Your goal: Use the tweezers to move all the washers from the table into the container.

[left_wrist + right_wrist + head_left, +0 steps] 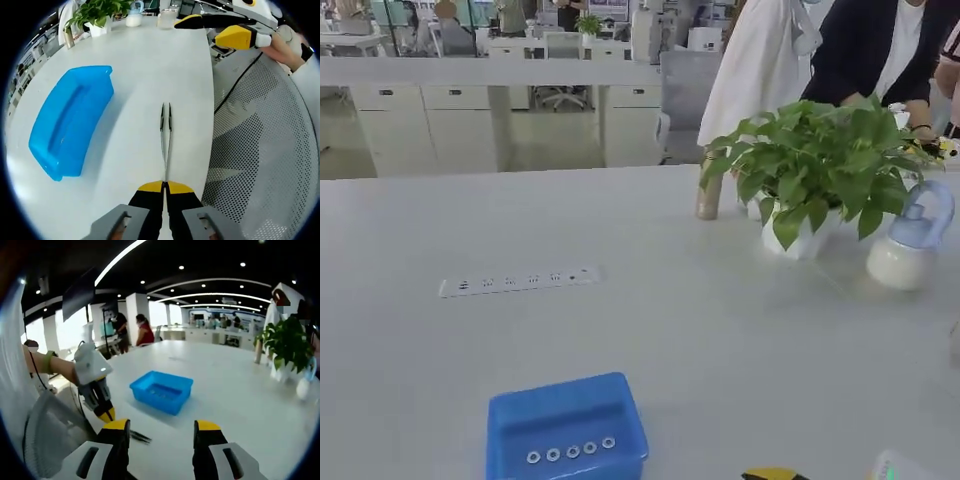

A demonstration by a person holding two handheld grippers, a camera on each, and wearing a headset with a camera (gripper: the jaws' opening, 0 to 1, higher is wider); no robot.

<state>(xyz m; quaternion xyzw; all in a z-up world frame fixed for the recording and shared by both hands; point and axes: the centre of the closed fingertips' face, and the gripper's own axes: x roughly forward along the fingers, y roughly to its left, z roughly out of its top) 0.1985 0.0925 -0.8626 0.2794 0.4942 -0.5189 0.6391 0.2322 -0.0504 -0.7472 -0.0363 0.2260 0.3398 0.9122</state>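
Note:
The blue container (567, 430) stands near the table's front edge with several washers (571, 452) in a row inside it. My left gripper (163, 186) is shut on the metal tweezers (165, 135), which point out over the bare tabletop to the right of the container (70, 120). I see nothing between the tweezer tips. My right gripper (162, 430) is open with nothing in it, aimed at the container (162, 390) from some way off. It also appears open beyond the tweezers (212, 29). A yellow gripper tip (775, 473) shows at the bottom edge.
A potted plant (815, 165) and a white-and-blue bottle (910, 245) stand at the right rear of the white table (720, 330). A flush power strip (518, 282) lies at mid-left. People stand behind the table. A mesh chair (260, 150) is by the table edge.

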